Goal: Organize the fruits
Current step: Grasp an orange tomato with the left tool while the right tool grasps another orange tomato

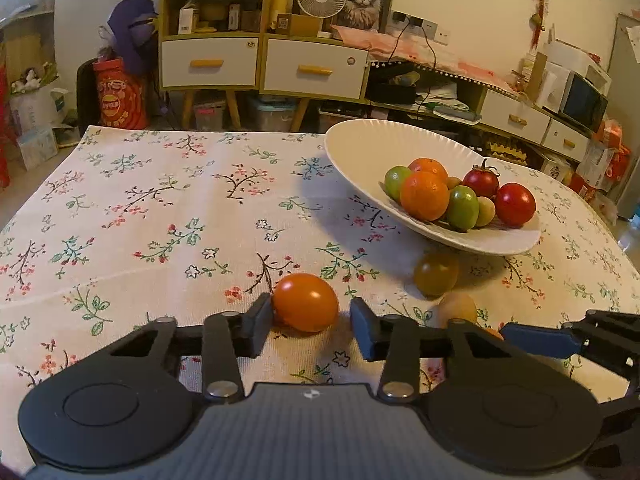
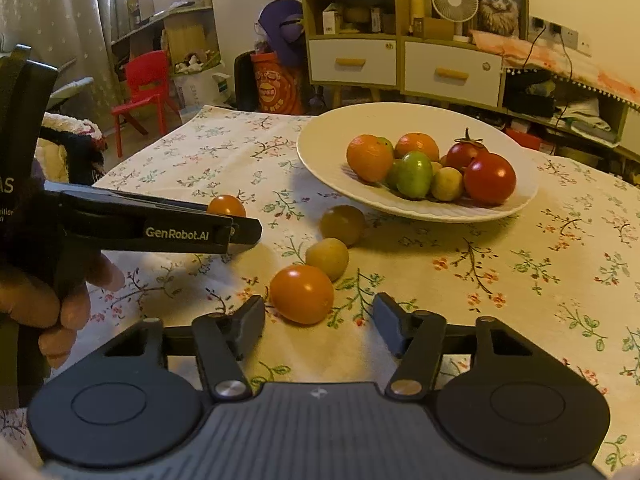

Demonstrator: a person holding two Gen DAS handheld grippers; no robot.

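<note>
While both grippers hover low over it, a wide surface (image 1: 160, 220) covered in a white cloth printed with small flowers and twigs fills most of each view. Toward its far right side sits a large, shallow white dish (image 1: 360, 152) holding a heap of fruit: two oranges, a few green fruits, small pale yellow ones and two red tomatoes. Nearer the cameras, the left gripper (image 1: 312, 328) is angled down at the cloth, and its jaws are released around a first orange tomato (image 1: 306, 302); one pad looks to be touching the fruit's left side, while a clear gap separates the other pad from it. In the right wrist view a hand (image 2: 48, 300) grasps that gripper's handle. Just beside it, the right gripper (image 2: 320, 320) also has its jaws released, set either side of a second orange tomato (image 2: 302, 294) that lies on the cloth, with open space between it and the right-hand pad. Two more loose fruits rest on the cloth between the grippers and the dish: an olive-brown tomato (image 2: 343, 224) close to the dish's near rim, and a smaller pale yellow-green fruit (image 2: 327, 258) just behind the second orange tomato.
</note>
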